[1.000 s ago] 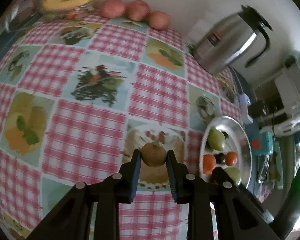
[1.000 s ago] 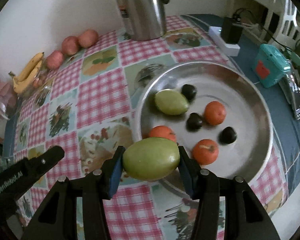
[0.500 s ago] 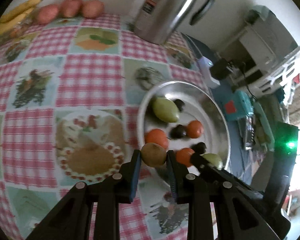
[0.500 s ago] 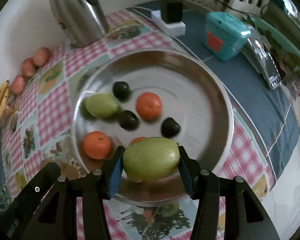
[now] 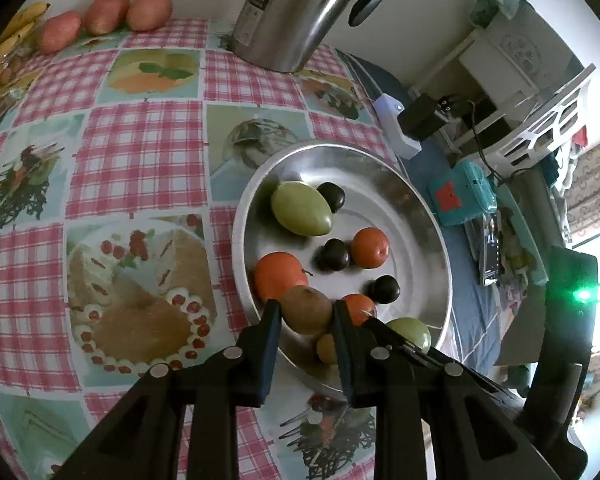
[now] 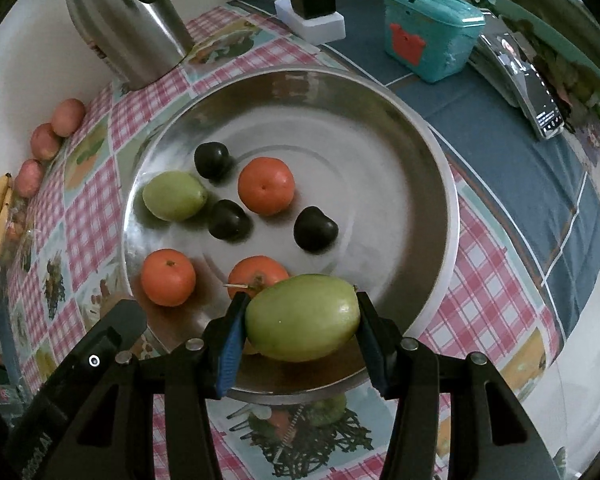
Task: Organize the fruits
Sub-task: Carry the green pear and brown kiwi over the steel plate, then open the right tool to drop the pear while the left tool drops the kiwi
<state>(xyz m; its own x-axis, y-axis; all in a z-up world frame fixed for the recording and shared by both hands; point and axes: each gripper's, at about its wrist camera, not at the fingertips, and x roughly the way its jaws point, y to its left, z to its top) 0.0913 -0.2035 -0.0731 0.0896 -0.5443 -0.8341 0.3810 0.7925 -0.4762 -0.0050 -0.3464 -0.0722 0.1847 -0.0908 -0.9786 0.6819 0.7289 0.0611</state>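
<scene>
Left tongs (image 5: pixel 303 314) clamp a kiwi (image 5: pixel 306 309); right tongs (image 6: pixel 300 326) clamp a green mango (image 6: pixel 302 328).

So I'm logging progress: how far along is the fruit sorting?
Mostly done: the tray already holds a green mango, three oranges and three dark plums. In hand: the left gripper holds a kiwi and the right gripper a second mango, both over the tray. Left: releasing both.
</scene>
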